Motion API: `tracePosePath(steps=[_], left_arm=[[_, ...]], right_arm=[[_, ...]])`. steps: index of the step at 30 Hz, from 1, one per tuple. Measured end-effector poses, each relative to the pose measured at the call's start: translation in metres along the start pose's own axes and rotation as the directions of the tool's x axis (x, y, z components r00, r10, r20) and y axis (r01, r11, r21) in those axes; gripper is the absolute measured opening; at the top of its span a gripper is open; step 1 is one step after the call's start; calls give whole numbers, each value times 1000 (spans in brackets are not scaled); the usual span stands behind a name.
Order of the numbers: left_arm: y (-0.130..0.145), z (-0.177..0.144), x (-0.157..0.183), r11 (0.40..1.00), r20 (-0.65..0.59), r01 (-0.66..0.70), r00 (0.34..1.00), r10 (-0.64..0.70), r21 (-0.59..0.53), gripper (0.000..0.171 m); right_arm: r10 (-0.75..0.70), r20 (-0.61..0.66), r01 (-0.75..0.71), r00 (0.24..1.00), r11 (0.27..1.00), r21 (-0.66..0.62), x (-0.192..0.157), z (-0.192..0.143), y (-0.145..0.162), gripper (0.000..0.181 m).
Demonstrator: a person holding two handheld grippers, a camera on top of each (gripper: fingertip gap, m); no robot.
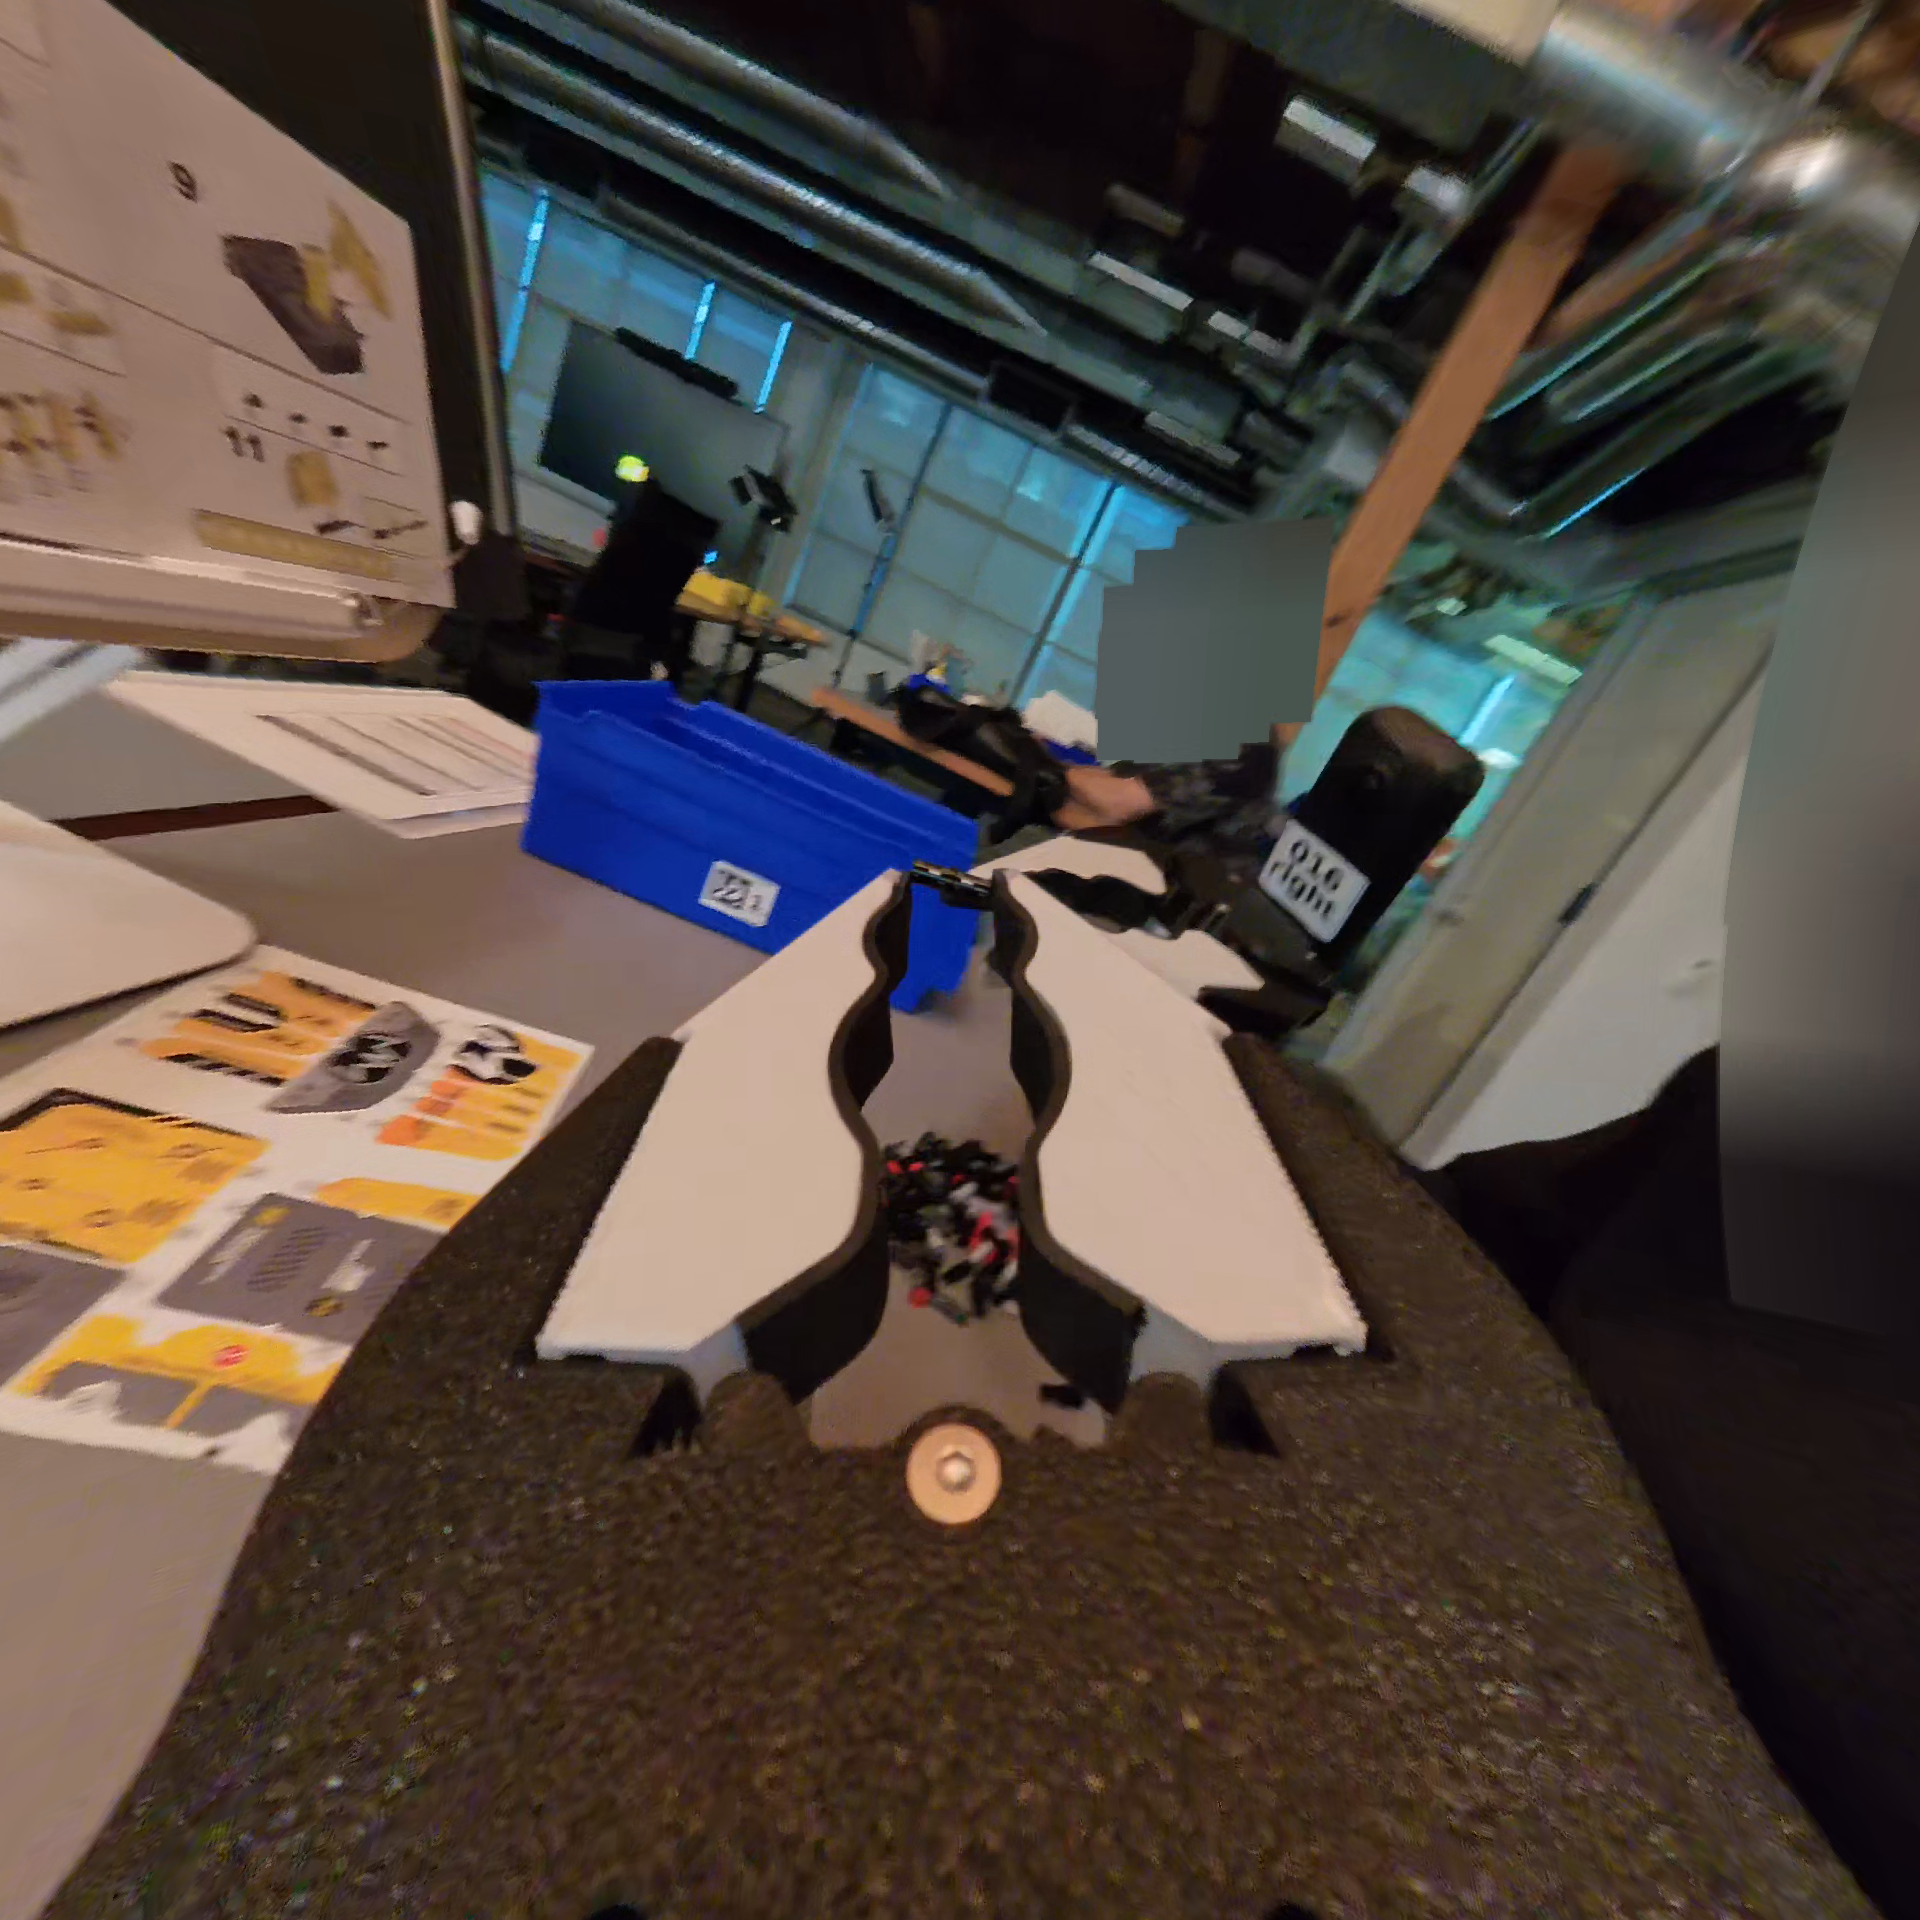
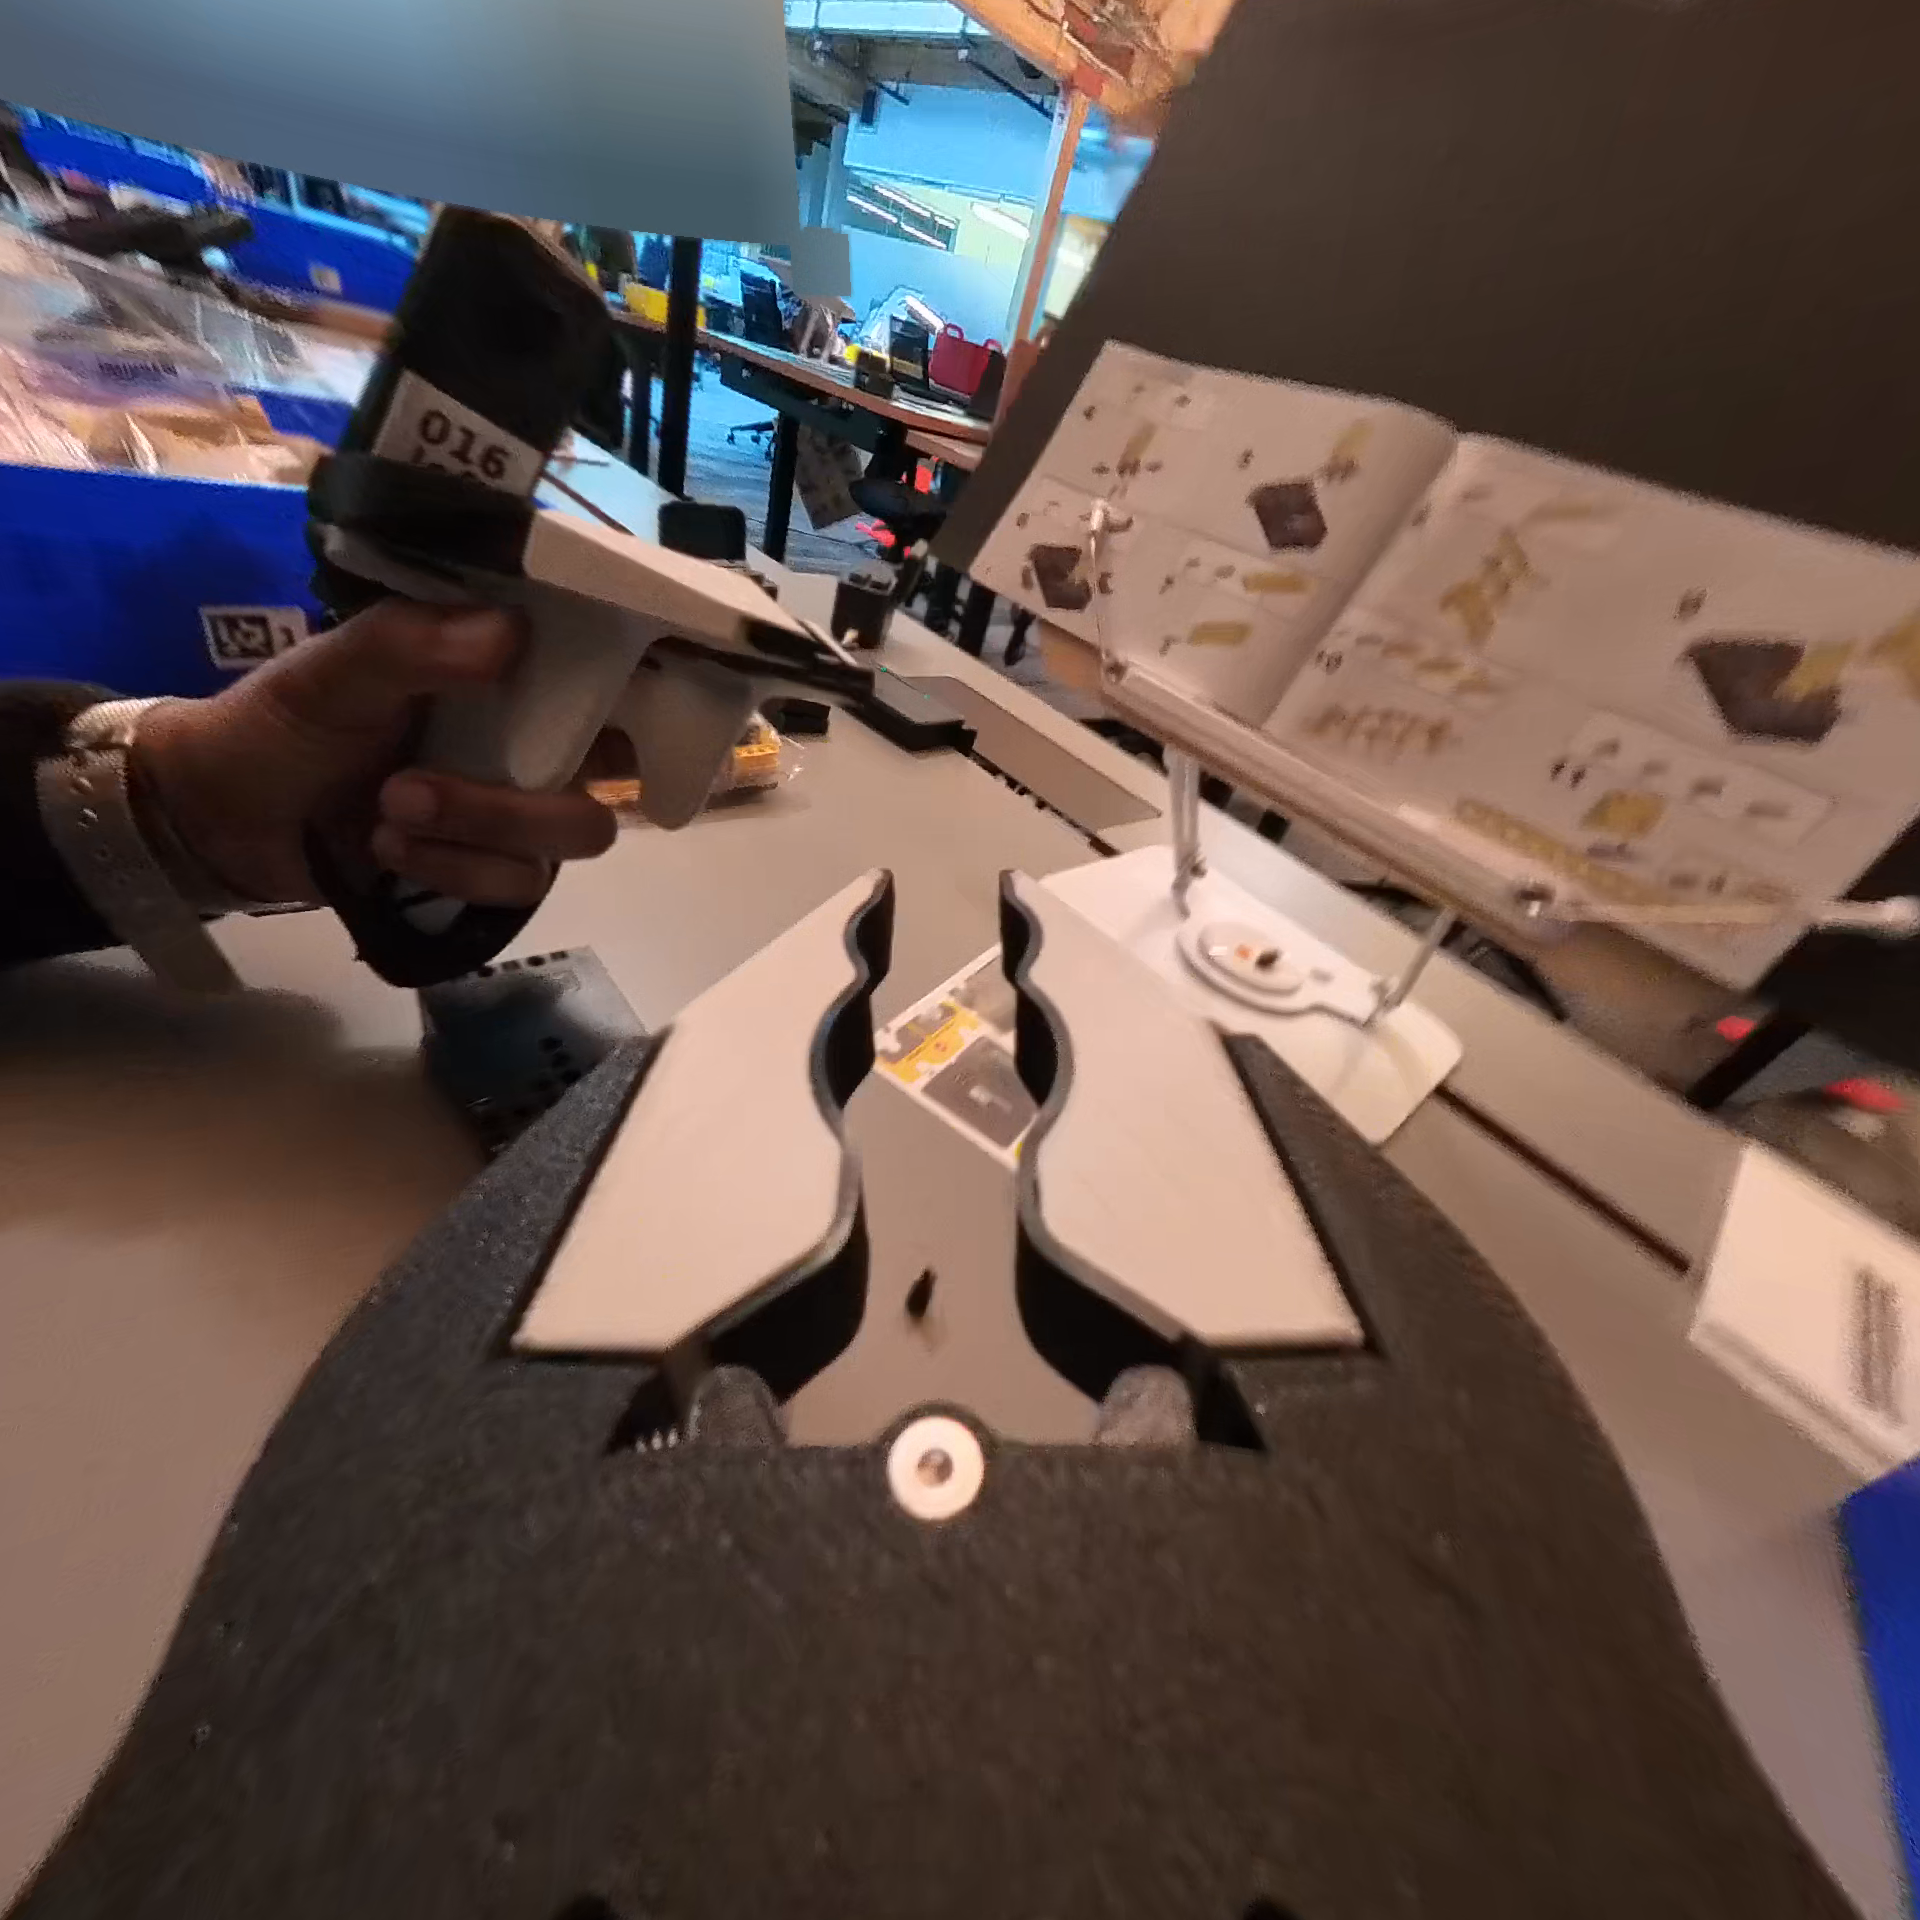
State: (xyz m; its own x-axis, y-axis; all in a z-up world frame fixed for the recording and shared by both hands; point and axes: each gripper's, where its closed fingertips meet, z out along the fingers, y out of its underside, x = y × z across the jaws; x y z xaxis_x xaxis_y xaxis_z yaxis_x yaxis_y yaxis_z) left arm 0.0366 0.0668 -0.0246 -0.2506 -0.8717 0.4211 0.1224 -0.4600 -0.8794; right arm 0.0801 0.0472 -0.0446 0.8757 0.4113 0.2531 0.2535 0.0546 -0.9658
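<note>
So it's a plain grey table (image 1: 436, 914), and there's a fair bit sitting on it. A blue plastic bin (image 1: 727, 800) sits toward the far side, with a white printed sheet (image 1: 405, 753) lying flat just beside it. Closer in there's a sticker sheet (image 1: 239, 1174) in yellow, orange and grey, lying flat on the tabletop. A little heap of small black and red parts (image 1: 951, 1226) sits right on the surface near that sheet. The white base of a book stand (image 2: 1340, 1023) rests on the table too, with an open instruction booklet (image 2: 1455, 623) propped above it.
</note>
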Motion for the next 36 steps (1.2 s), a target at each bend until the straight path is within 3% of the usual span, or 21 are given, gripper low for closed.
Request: tracePosePath(steps=[5, 9, 18, 21, 28, 36], left_arm=[[-10, -4, 9, 986, -120, 146, 983, -137, 75, 14], [-3, -1, 8, 993, -92, 112, 990, -107, 48, 14], [25, 14, 17, 995, -88, 77, 993, -83, -67, 14], [27, 13, 12, 996, -49, 28, 998, -32, -81, 14], [28, 10, 18, 996, -111, 20, 993, -30, -92, 14], [34, 7, 33, 978, -243, 132, 955, -170, -164, 14]], right_arm=[[-244, -18, 244, 970, 966, 79, -21, 13, -30, 21], [-420, -99, 429, 902, 898, 101, -25, 21, -35, 20], [-643, -280, 687, 712, 721, 92, -37, 8, -25, 10], [-665, -277, 699, 694, 714, 36, -36, 11, -20, 10], [-659, -272, 690, 701, 723, 26, -31, 10, -15, 9], [-617, -211, 647, 758, 752, 125, -40, 6, -16, 9]])
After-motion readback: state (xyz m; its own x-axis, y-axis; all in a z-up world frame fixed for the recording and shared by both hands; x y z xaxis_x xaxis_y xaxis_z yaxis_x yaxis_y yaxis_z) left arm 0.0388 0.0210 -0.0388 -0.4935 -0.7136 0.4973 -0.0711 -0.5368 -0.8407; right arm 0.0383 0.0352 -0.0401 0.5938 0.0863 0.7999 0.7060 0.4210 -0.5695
